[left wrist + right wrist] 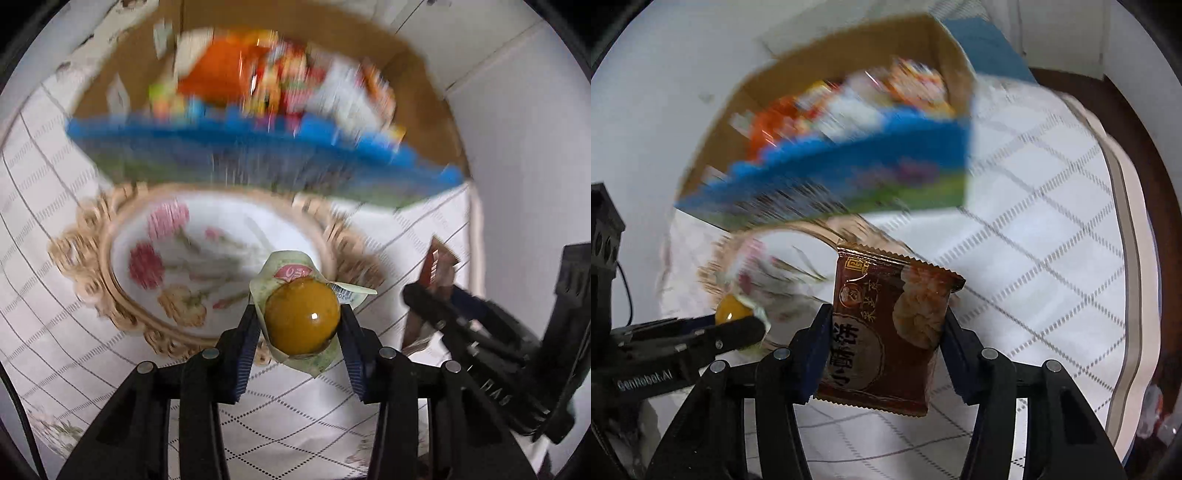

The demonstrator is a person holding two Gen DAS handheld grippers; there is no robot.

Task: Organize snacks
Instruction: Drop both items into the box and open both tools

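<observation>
My left gripper (301, 321) is shut on a yellow jelly cup (303, 317) with a pale green lid, held above the floral plate (110, 266). My right gripper (884, 332) is shut on a brown snack packet (886, 332), held upright over the tablecloth. The packet also shows in the left wrist view (434, 273), at the right. The jelly cup shows in the right wrist view (733, 310), at the left. Beyond both stands a blue cardboard box (258, 147) holding several colourful snack packets (236, 74); it is blurred. The box also shows in the right wrist view (849, 166).
A white tablecloth (1034, 240) with a grey diamond grid covers the table. The plate has a gold lace rim and pink flowers. The table's brown edge (1145, 184) curves at the right. A white wall stands behind the box.
</observation>
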